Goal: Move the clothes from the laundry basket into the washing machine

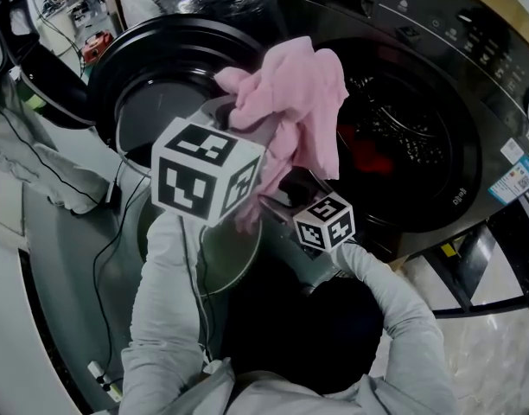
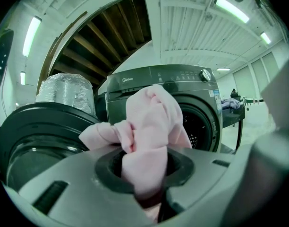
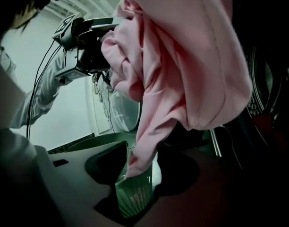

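The left gripper (image 2: 143, 195) is clamped on a pink cloth (image 1: 295, 102). In the left gripper view its 2 jaws are together on a thick fold of the cloth, and the rest of the cloth bulges up above them. In the head view the cloth is in the air, in front of the left edge of the round opening of the washer (image 1: 472, 50). It touches neither the drum (image 1: 411, 132) nor the door (image 1: 156, 67). The door stands wide open at the left side of the washer. Inside the drum a red thing (image 1: 372, 156) lies in the dark; what it is cannot be told.

The right gripper (image 3: 137, 190) is below the cloth and a little to the right of the left one. Its jaws are apart. In the right gripper view 1 narrow end of the cloth hangs down between them and its tip touches the green ribbed pad (image 3: 132, 197) of 1 jaw, but the jaws do not press on it. The same view shows the left gripper at the top left with a black cable (image 3: 40, 86) hanging from it, and the cloth hanging down from its jaws.

Both marker cubes face the head camera, the left cube (image 1: 208, 169) much nearer than the right cube (image 1: 325, 223). 2 grey sleeves (image 1: 165, 301) reach forward to the grippers.
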`<control>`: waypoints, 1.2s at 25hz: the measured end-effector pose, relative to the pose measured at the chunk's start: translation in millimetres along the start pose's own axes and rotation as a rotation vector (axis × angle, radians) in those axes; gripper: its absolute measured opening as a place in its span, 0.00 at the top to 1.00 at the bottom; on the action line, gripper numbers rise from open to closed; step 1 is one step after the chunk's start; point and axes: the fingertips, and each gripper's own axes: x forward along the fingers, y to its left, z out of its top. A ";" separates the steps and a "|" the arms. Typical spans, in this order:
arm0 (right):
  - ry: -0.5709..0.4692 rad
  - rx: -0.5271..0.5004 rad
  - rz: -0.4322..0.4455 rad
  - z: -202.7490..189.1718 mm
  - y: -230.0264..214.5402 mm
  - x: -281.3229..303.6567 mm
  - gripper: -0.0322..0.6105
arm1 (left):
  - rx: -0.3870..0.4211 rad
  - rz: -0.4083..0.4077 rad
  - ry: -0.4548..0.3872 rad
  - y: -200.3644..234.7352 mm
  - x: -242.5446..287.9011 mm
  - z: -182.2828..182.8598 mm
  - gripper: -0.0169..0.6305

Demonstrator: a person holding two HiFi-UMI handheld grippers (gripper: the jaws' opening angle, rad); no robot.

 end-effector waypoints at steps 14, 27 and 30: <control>-0.111 -0.195 -0.089 32.9 1.7 -30.7 0.91 | -0.010 0.050 0.030 16.2 -2.4 -21.8 0.79; -0.237 -0.117 -0.191 93.0 -17.3 -84.0 0.91 | 0.010 0.052 0.043 17.2 -2.4 -34.5 0.79; -0.311 -0.054 -0.231 111.1 -30.0 -105.2 0.91 | 0.005 0.036 0.050 12.1 4.4 -38.4 0.79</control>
